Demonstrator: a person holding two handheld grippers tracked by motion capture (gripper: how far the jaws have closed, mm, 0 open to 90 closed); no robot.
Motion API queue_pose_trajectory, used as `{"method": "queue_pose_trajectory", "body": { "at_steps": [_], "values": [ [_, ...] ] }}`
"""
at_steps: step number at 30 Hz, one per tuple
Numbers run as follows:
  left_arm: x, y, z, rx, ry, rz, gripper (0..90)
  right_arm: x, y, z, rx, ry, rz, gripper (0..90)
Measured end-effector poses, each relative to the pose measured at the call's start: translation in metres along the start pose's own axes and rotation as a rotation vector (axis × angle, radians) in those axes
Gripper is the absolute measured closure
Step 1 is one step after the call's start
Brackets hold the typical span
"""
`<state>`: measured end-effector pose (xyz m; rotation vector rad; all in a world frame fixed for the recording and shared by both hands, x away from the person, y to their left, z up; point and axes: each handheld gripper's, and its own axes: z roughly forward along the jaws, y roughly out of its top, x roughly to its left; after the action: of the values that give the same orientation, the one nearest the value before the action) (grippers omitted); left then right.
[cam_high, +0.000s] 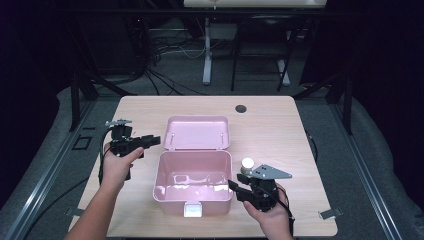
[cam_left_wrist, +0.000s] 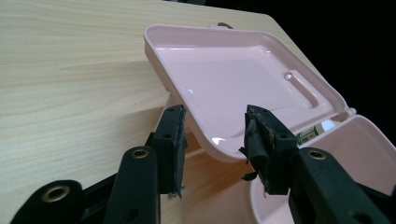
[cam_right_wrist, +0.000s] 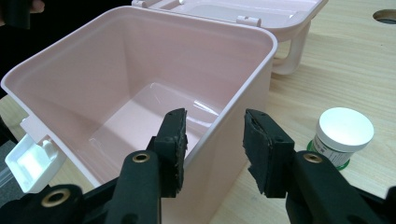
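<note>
A pink plastic box (cam_high: 194, 200) stands open mid-table, its lid (cam_high: 197, 132) folded back flat behind it. Inside, the box (cam_right_wrist: 140, 60) is bare. My left gripper (cam_high: 152, 140) is at the lid's left side; in the left gripper view it (cam_left_wrist: 215, 135) is open, with the lid's (cam_left_wrist: 233, 70) near corner in the gap between its pads. My right gripper (cam_high: 233, 186) is at the box's right wall; it (cam_right_wrist: 215, 140) straddles that wall, and the outer pad stands off it. A small white-capped jar (cam_high: 247, 163) (cam_right_wrist: 343, 133) stands just right of the box.
The wooden table (cam_high: 270, 125) has a round cable hole (cam_high: 241, 108) at its far edge. A white latch (cam_high: 192, 210) hangs from the box's front. Beyond the table are desk legs and cables on a dark floor.
</note>
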<state>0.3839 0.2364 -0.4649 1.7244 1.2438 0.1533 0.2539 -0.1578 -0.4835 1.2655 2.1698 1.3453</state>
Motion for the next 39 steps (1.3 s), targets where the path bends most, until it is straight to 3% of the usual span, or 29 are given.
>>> {"method": "queue_pose_trajectory", "body": {
  "at_steps": [4, 7, 13, 15, 18, 24, 26, 28, 30, 33, 37, 39],
  "values": [
    [-0.003, -0.010, -0.006, -0.011, 0.018, 0.030, 57.3, -0.002, 0.003, -0.001, 0.003, 0.000, 0.000, 58.0],
    [-0.004, -0.015, -0.011, -0.033, 0.011, 0.017, 56.4, -0.006, 0.008, -0.005, -0.006, -0.006, 0.001, 57.1],
    [-0.008, -0.021, -0.021, -0.041, 0.028, 0.043, 55.0, -0.014, 0.018, -0.008, -0.004, -0.017, 0.001, 54.0],
    [-0.009, -0.023, -0.024, -0.047, 0.024, 0.042, 53.8, -0.019, 0.023, -0.008, 0.008, -0.032, -0.015, 53.1],
    [-0.011, -0.024, -0.027, -0.023, 0.050, 0.085, 52.9, -0.024, 0.028, -0.006, 0.026, -0.040, -0.036, 53.0],
    [-0.010, -0.026, -0.034, -0.026, 0.046, 0.092, 52.5, -0.032, 0.038, 0.000, 0.057, -0.051, -0.063, 52.3],
    [-0.012, -0.027, -0.035, -0.023, 0.045, 0.092, 51.8, -0.038, 0.044, 0.005, 0.104, -0.062, -0.079, 51.8],
    [-0.013, -0.029, -0.036, -0.014, 0.042, 0.102, 51.8, -0.039, 0.046, 0.006, 0.114, -0.065, -0.081, 51.7],
    [-0.015, -0.030, -0.036, -0.008, 0.043, 0.112, 51.9, -0.043, 0.051, 0.013, 0.176, -0.065, -0.098, 50.9],
    [-0.019, -0.031, -0.038, -0.004, 0.043, 0.131, 52.0, -0.046, 0.055, 0.018, 0.210, -0.077, -0.119, 50.4],
    [-0.021, -0.031, -0.039, -0.002, 0.045, 0.139, 51.3, -0.051, 0.061, 0.022, 0.243, -0.081, -0.116, 49.4],
    [-0.021, -0.032, -0.040, 0.001, 0.045, 0.138, 51.2, -0.053, 0.064, 0.025, 0.283, -0.081, -0.115, 48.7]
  ]
}}
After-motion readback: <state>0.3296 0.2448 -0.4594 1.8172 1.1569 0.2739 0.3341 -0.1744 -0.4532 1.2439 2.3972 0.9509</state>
